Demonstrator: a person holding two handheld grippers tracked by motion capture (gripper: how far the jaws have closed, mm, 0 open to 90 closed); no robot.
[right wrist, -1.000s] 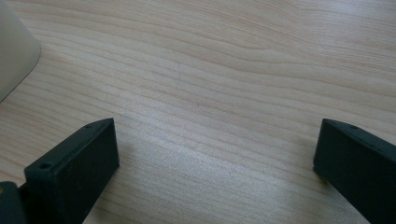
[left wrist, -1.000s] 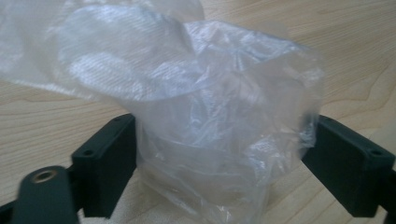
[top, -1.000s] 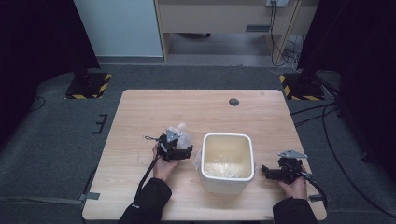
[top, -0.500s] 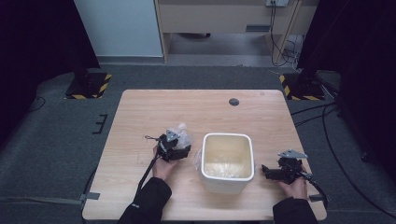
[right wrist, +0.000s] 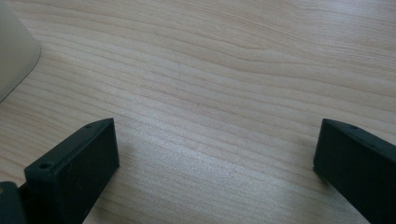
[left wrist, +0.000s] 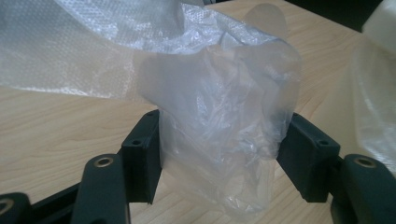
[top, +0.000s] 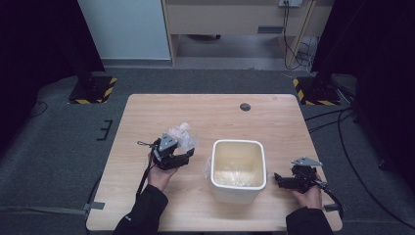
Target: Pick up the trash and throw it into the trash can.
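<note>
Your light wooden rectangular table (top: 215, 122) carries a white square plastic bin (top: 239, 170) set toward 5 o'clock of its centre, with pale contents low inside. A crumpled clear plastic bag (top: 182, 137) lies at 9 o'clock of the bin, near it but apart. Your left gripper (left wrist: 219, 144) sits at the bag's 7 o'clock edge; its jaws stand spread with a bunched fold of the film between them, touching both pads. Your right gripper (right wrist: 215, 158) rests at 3 o'clock of the bin, released, jaws wide over bare wood
</note>
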